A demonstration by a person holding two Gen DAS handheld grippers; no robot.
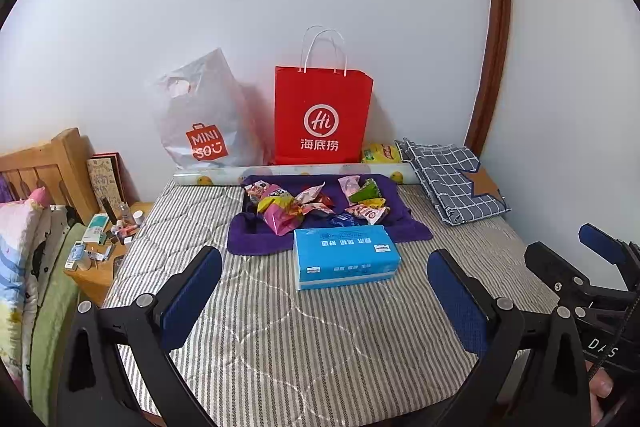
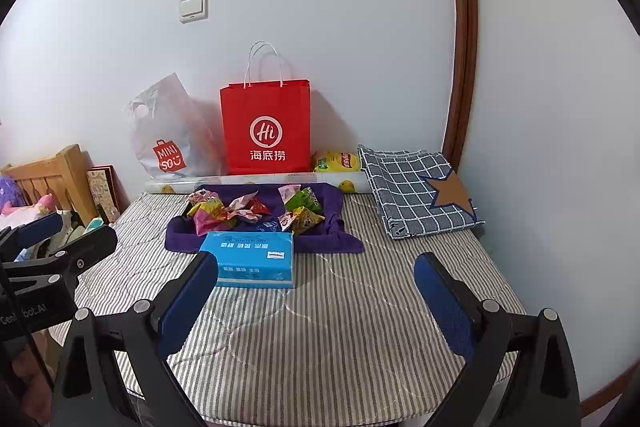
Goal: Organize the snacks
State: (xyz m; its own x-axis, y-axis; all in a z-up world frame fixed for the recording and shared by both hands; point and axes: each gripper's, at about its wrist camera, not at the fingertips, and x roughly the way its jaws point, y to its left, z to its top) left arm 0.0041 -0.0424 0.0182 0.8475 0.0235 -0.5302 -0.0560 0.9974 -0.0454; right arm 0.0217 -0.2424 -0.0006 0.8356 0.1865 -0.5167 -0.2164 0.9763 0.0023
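Both the left gripper (image 1: 324,303) and right gripper (image 2: 316,307) gape wide, empty; the snack packets (image 1: 308,205) look light, crinkly, slippery, so pinch a sealed edge

On the bed (image 1: 280,327), the snack packets (image 1: 316,205) lie heaped on a towel (image 1: 256,239) near the far edge, with the tissue pack (image 1: 344,257) just in front of them, overlapping the towel's near edge. Behind the towel a roll (image 1: 280,173) runs along the far edge, and behind it the Miniso plastic bag (image 1: 204,115) stands left of the Haidilao paper bag (image 1: 322,115), both against the wall. A folded checked cloth (image 1: 452,179) lies at the far right corner, and a nightstand (image 1: 108,255) stands off the bed's left edge.
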